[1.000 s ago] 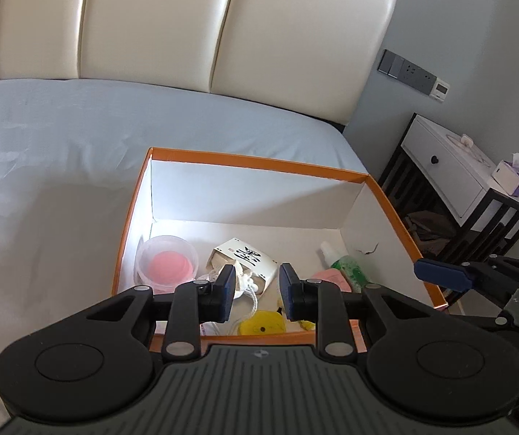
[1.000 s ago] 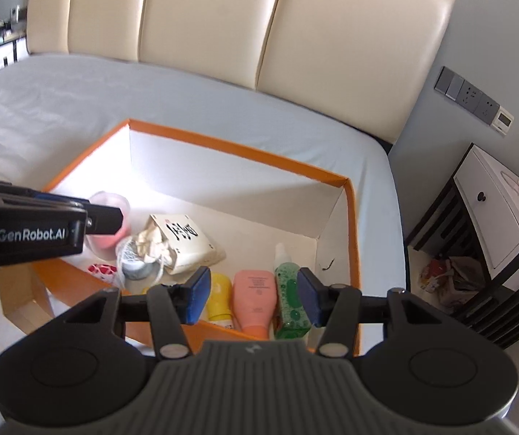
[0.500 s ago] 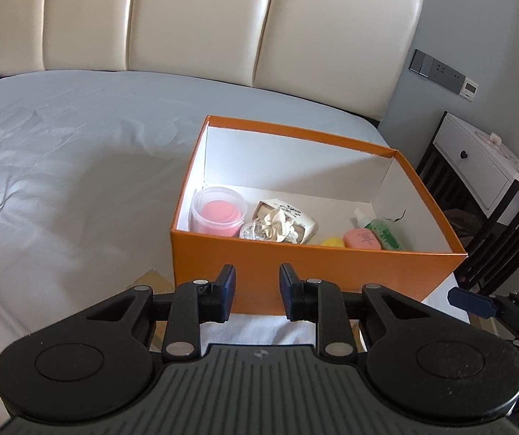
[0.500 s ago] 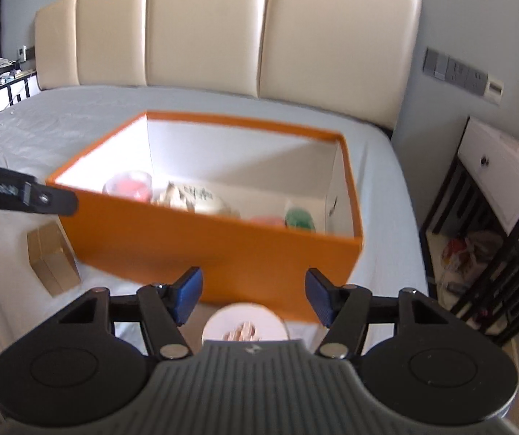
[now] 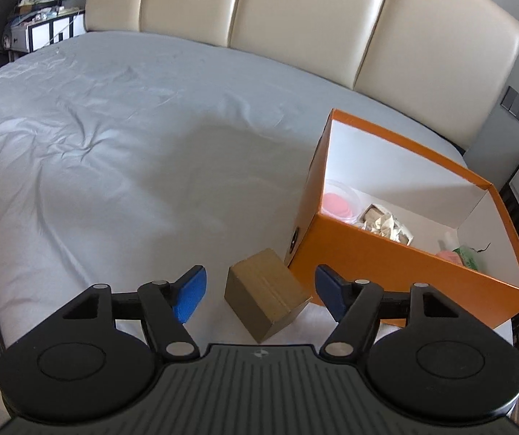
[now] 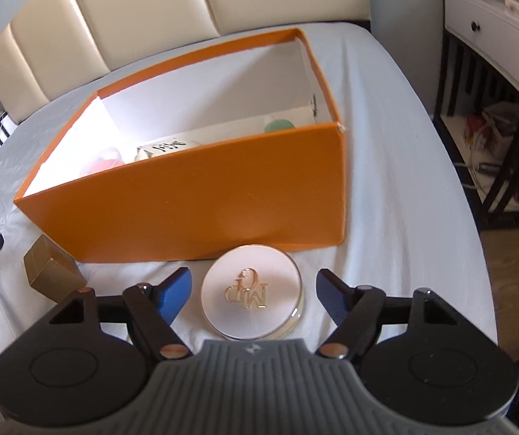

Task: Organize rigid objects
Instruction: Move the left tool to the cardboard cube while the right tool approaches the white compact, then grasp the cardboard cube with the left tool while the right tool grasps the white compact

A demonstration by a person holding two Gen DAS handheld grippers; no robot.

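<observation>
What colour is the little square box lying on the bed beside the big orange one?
The small cardboard box is golden brown, clearest in the left wrist view.

My left camera sits behind my left gripper point(image 5: 259, 295) and looks down at the bed point(image 5: 121, 152), close to the small brown box point(image 5: 264, 299). My right camera sits behind my right gripper point(image 6: 252, 293), close above the round white case point(image 6: 252, 291). Both 2 views share the orange box point(image 5: 397, 264) and the brown box.
</observation>
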